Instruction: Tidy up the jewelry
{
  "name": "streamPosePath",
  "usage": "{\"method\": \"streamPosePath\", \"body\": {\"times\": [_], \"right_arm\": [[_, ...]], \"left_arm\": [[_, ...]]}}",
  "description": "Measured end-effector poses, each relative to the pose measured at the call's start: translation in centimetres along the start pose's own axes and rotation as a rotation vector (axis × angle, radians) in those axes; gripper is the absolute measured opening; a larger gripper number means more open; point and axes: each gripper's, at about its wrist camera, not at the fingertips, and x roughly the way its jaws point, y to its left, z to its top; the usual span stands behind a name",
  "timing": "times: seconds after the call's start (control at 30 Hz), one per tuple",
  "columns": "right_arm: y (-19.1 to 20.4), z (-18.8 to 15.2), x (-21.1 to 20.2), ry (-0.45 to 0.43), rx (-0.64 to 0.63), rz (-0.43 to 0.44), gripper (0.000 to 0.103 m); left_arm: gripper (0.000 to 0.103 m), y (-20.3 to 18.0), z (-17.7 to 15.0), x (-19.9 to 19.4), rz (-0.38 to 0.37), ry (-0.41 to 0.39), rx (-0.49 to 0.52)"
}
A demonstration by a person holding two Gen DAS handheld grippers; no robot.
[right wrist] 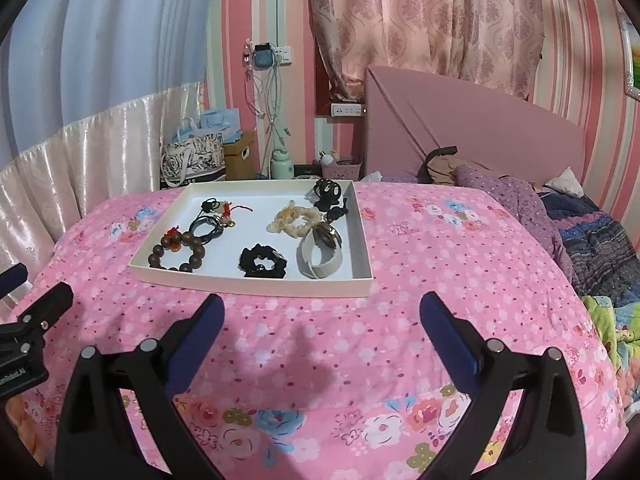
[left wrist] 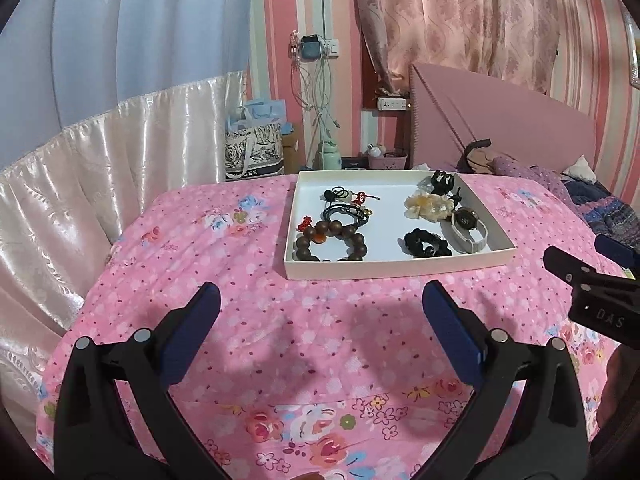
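Pink floral bedspread [left wrist: 256,280] across the bed, with a shallow white tray [left wrist: 400,270] near the far edge. Wooden bead bracelet [left wrist: 340,240] at the tray's near left corner, with a red-orange bead and a red knot beside it. Dark cords [left wrist: 346,214] just behind the bracelet, touching it; black hair ties [left wrist: 338,194] with a red string further back on the left. Black scrunchie [left wrist: 424,242] near the near edge, right of centre. Cream scrunchie [left wrist: 426,205] behind it, a black claw clip [left wrist: 443,181] at the far right corner. Watch with a pale strap [left wrist: 468,232] along the right wall, strap curled, face tilted up.

Left gripper [left wrist: 322,314] low over the bedspread, short of the tray's near edge, jaws wide and holding nothing, blue pads [left wrist: 192,332] facing inward. Right gripper [right wrist: 320,320] likewise above the bedspread in front of the tray's near right corner, jaws wide, nothing between them. Each gripper visible at the edge of the other's view, side by side, well apart.

Beyond the bed: pink striped wall, patterned curtain [right wrist: 432,24], pink headboard [right wrist: 480,132], crumpled purple bedding [right wrist: 512,196] at the far right
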Motion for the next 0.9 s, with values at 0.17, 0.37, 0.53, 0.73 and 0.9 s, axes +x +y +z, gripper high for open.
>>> {"method": "streamPosePath", "body": {"times": [0.17, 0.37, 0.53, 0.73, 0.9], "right_arm": [[-0.01, -0.22, 0.58, 0.005, -0.015, -0.016, 0.098], [-0.13, -0.32, 0.81, 0.012, -0.006, -0.001, 0.098], [-0.01, -0.39, 0.91, 0.010, -0.010, -0.007, 0.098], [-0.02, -0.43, 0.87, 0.007, -0.012, -0.012, 0.098], [-0.02, -0.41, 0.86, 0.008, -0.013, -0.015, 0.098]], "left_arm": [[0.100, 0.15, -0.03, 0.07, 0.011, 0.004, -0.006], [0.100, 0.57, 0.01, 0.36, 0.011, 0.013, -0.024], [0.100, 0.74, 0.06, 0.26, 0.030, -0.001, -0.035], [0.100, 0.53, 0.06, 0.12, 0.050, -0.012, -0.025], [0.100, 0.37, -0.01, 0.30, 0.056, -0.006, -0.015]]}}
